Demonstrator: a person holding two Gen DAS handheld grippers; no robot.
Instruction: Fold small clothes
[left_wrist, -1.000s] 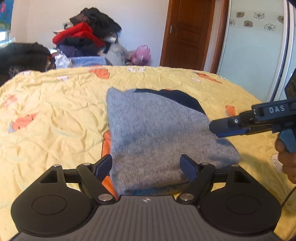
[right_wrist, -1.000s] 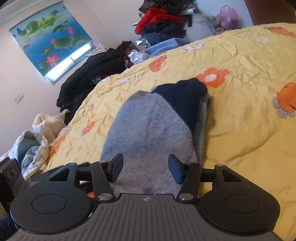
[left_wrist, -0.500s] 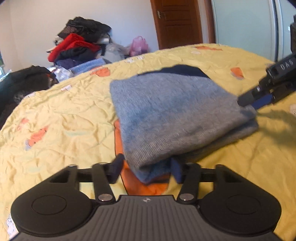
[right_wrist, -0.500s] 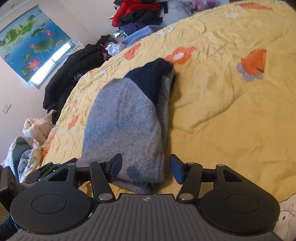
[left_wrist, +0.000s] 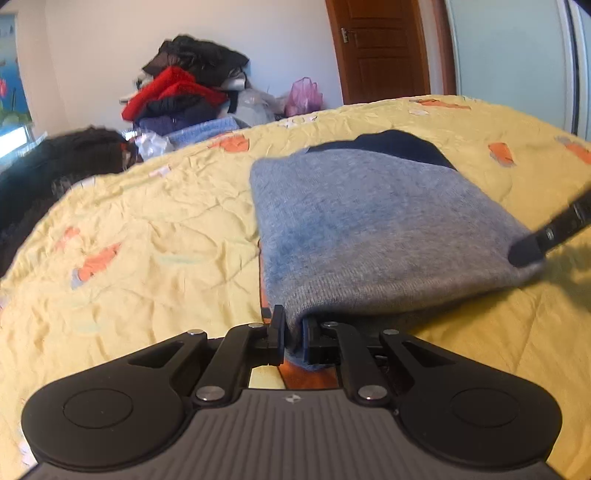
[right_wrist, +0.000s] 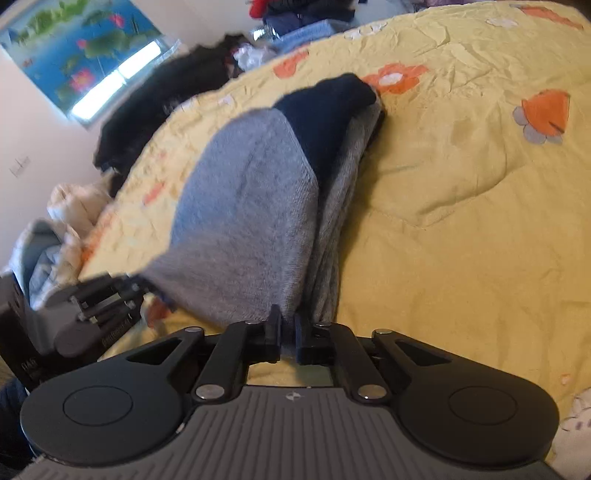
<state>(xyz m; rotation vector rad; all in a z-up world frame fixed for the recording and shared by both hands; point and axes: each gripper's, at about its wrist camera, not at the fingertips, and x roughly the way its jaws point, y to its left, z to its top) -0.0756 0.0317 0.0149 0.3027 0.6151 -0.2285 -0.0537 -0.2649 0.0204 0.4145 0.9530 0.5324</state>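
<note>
A folded grey knit sweater with a navy blue part at its far end lies on the yellow bedspread. My left gripper is shut on the sweater's near left corner. My right gripper is shut on the sweater at its other near corner, and shows at the right of the left wrist view. The near edge of the sweater is raised off the bed. The left gripper's body shows at the lower left of the right wrist view.
A pile of red, black and blue clothes stands beyond the bed's far edge, with dark clothes at the far left. A wooden door and a pale wardrobe panel are behind. More laundry lies left of the bed.
Both grippers have gone from open around the sweater's near corners to shut on them. The near edge of the sweater has lifted off the bedspread.
</note>
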